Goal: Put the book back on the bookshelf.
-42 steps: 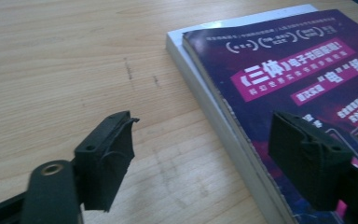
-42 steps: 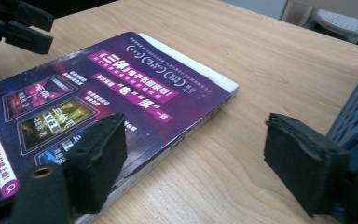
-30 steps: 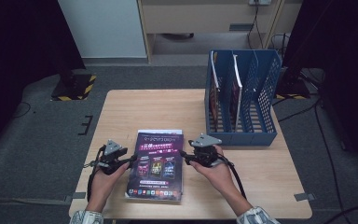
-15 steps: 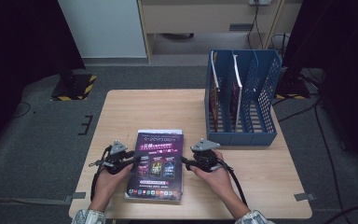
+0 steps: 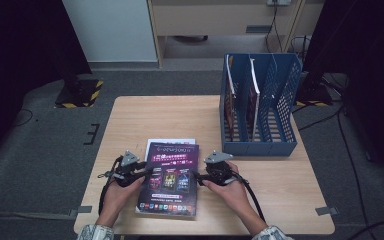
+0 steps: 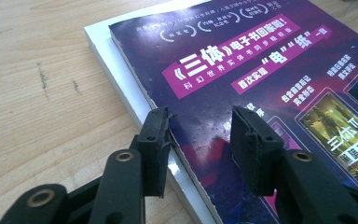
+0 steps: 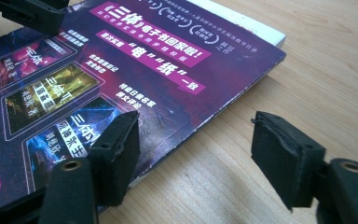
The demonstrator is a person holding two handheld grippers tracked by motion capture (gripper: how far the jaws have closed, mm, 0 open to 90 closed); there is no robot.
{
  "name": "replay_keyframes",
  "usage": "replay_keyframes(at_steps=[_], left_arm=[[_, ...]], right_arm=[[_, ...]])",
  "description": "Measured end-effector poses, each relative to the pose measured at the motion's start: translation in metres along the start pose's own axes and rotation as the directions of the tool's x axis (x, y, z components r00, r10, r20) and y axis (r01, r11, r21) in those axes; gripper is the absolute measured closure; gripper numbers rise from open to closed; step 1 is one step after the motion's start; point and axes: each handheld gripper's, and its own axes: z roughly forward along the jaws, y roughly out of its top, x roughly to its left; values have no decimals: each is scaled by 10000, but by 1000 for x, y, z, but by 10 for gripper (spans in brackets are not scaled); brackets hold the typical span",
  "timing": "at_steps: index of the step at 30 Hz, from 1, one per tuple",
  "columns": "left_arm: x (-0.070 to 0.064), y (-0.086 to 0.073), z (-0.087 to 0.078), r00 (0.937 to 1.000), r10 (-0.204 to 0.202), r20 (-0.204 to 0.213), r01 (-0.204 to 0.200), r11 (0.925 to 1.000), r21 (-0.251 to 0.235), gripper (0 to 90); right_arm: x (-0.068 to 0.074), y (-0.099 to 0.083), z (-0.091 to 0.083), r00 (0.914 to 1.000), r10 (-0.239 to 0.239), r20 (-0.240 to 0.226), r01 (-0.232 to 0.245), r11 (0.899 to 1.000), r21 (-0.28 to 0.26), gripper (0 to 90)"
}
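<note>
A purple-covered book (image 5: 172, 180) lies flat near the table's front edge, on top of a white book (image 5: 151, 145) that sticks out at its far left. My left gripper (image 5: 141, 172) sits at the purple book's left edge. In the left gripper view it (image 6: 200, 140) is open, one jaw outside the edge over the white book (image 6: 116, 70), the other above the cover (image 6: 270, 70). My right gripper (image 5: 203, 176) is at the right edge. In the right gripper view it (image 7: 200, 149) is open, one jaw over the cover (image 7: 121, 60), the other over bare wood.
A blue slotted file rack (image 5: 260, 145) stands at the table's back right, with two upright books (image 5: 230, 95) in its left slots. The wooden table (image 5: 155, 115) is bare behind the books. Dark floor and cables surround it.
Both grippers have drifted slightly toward the front of the table and inward onto the purple book's side edges. The books have not moved.
</note>
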Motion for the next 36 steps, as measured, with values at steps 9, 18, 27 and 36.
replay_keyframes(at_steps=[9, 18, 27, 36], left_arm=[[-5, 1, 2, 9995, 299, 67, -299, 9995, 107, 512], [-4, 1, -8, 9997, -26, -249, 19, 9996, -275, 478], [-11, 0, -1, 9989, 454, -63, -452, 9986, 257, 489], [-9, -1, 0, 9997, 258, 57, -259, 9995, 181, 483]], right_arm=[[-1, -4, 6, 9977, 398, -544, -367, 9977, 569, 198], [-4, -8, 12, 9891, 1016, -1069, -939, 9928, 741, 105], [-8, -11, 16, 9777, 1374, -1585, -1249, 9884, 862, 91], [-9, -13, 19, 9668, 1597, -1992, -1435, 9852, 933, 89]])
